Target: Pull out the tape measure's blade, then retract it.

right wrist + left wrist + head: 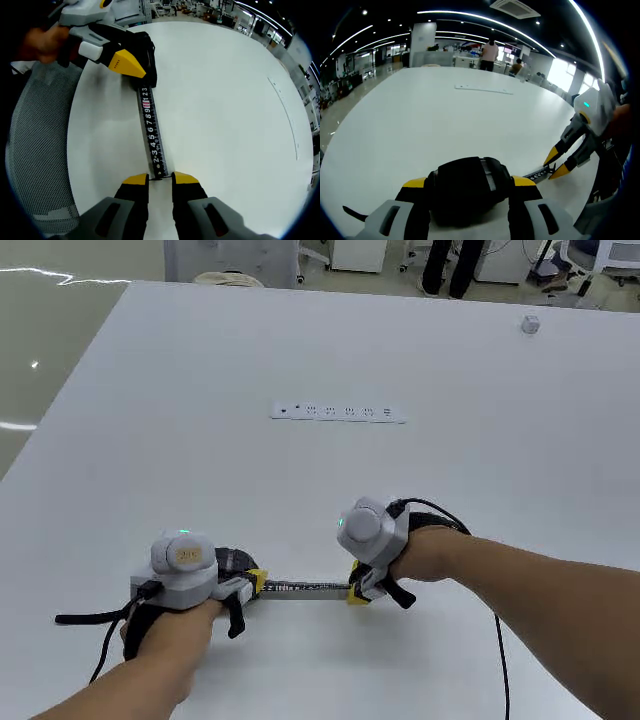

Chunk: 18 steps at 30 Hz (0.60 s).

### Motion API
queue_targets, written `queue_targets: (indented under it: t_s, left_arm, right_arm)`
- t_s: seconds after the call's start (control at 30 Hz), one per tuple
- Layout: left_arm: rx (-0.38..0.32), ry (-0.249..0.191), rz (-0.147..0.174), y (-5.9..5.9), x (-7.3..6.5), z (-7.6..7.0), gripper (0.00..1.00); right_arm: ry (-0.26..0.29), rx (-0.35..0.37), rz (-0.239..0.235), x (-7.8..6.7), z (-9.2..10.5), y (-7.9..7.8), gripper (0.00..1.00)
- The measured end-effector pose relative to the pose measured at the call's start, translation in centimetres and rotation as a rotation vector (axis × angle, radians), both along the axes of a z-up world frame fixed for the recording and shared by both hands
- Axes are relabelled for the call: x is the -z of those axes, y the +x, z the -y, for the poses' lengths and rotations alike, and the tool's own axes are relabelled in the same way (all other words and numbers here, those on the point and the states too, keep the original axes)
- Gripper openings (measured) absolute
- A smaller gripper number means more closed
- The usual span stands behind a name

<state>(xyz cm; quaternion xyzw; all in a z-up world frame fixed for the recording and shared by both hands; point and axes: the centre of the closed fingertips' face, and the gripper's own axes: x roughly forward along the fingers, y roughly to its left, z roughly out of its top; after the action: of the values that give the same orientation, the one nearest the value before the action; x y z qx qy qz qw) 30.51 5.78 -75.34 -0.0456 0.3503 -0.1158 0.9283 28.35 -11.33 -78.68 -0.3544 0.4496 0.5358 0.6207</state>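
A black tape measure (pixel 467 192) rests on the white table, and my left gripper (pixel 469 182) is shut on its case. The case also shows in the head view (pixel 238 570) and the right gripper view (pixel 142 52). A short length of blade (pixel 151 135) with black numbers runs out from the case toward my right gripper (pixel 160 177), which is shut on the blade's end hook. In the head view the blade (pixel 305 589) lies flat between the left gripper (pixel 245 585) and the right gripper (pixel 358 590). The right gripper's yellow fingertips (pixel 560 172) appear at the right of the left gripper view.
A white power strip (pixel 338 412) lies further out on the white table (pixel 450 380). A small grey object (pixel 530 325) sits at the far right. A black cable (pixel 497 640) trails from the right gripper. A mesh chair (pixel 35 145) stands beside the near edge.
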Motion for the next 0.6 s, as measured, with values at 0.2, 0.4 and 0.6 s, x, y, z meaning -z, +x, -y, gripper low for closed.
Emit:
queue_targets:
  t_s: [0.2, 0.4, 0.6]
  left_arm:
    - [-0.001, -0.002, 0.0, 0.0, 0.0, 0.0, 0.6]
    - [-0.001, -0.003, -0.001, 0.0, 0.0, 0.0, 0.6]
    - [-0.002, -0.003, -0.001, 0.0, -0.1, 0.0, 0.6]
  right_arm:
    - [0.005, 0.001, 0.0, 0.0, -0.3, 0.0, 0.17]
    - [0.008, -0.001, 0.001, -0.1, -0.7, 0.0, 0.17]
    - [0.012, -0.003, 0.002, 0.0, -1.1, 0.0, 0.17]
